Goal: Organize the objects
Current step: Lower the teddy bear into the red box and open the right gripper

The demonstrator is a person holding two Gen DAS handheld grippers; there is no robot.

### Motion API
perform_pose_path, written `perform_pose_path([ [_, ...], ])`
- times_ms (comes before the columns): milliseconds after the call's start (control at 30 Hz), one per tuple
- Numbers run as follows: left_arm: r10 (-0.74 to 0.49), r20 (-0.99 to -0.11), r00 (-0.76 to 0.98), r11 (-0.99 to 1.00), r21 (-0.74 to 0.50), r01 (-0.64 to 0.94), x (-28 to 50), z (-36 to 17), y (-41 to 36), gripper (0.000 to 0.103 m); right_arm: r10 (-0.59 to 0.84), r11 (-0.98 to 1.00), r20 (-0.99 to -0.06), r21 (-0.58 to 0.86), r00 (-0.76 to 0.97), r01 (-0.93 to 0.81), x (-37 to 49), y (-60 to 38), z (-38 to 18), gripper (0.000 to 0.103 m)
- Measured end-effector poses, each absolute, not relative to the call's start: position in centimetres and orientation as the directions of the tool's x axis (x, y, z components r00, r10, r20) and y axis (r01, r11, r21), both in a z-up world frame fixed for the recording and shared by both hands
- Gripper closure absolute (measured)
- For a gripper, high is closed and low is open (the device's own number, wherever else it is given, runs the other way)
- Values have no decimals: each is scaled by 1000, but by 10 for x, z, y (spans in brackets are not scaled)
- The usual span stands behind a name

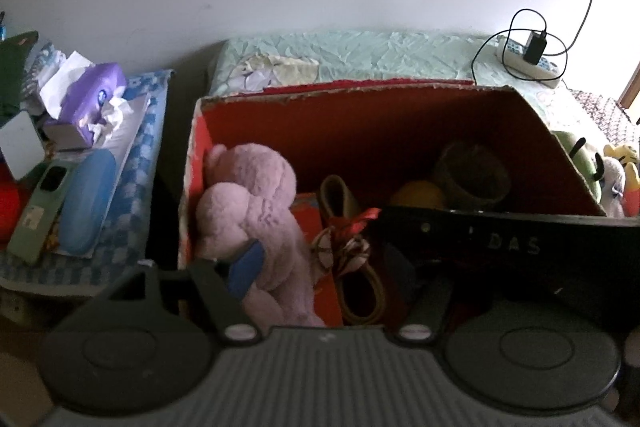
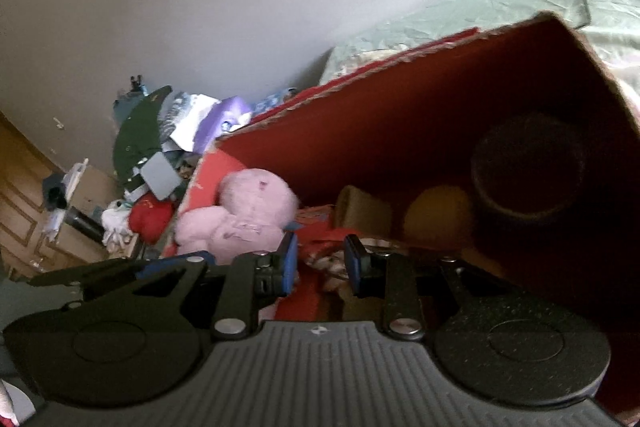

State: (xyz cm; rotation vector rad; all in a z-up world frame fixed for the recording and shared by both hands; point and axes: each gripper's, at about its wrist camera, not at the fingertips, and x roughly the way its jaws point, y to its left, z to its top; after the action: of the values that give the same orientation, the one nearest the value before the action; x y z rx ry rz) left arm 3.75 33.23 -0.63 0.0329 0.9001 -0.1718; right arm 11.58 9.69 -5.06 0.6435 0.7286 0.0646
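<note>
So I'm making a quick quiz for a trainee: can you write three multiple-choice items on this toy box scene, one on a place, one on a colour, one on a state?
1. Where is the pink teddy bear?
A. At the left end inside the red box
B. On the bed
C. On the side table

2. What colour are the pads on the right gripper fingers?
A. Yellow
B. Blue
C. White

3. How do the right gripper's fingers stand?
A. Clamped on the bear
B. Shut on a shoe
C. Apart, holding nothing

Key: 1 A, the bear leans against the box's left wall. 2 B, both pads show blue in the right wrist view. 3 C, a clear gap lies between the pads, with nothing in it.
</note>
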Motion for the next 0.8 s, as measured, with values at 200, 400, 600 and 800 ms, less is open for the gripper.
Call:
perform_pose_path([
  [200, -93, -789, 607, 989, -1, 150, 36, -10, 321, 28, 246, 806, -627, 555, 739, 202, 105, 86, -55, 73],
  [400, -75, -792, 606, 990, 14, 141, 34, -11, 313, 27, 230, 819, -604, 544, 763, 184, 93, 82, -51, 73],
  [600, -65, -788, 613, 987, 38, 154, 27, -11, 300, 27, 224, 847, -574, 514, 787, 134, 84, 83, -49, 73],
  [800, -66, -794, 604, 989, 27, 144, 24, -13, 297, 27, 234, 851, -528, 518, 816, 91, 76, 81, -48, 71],
])
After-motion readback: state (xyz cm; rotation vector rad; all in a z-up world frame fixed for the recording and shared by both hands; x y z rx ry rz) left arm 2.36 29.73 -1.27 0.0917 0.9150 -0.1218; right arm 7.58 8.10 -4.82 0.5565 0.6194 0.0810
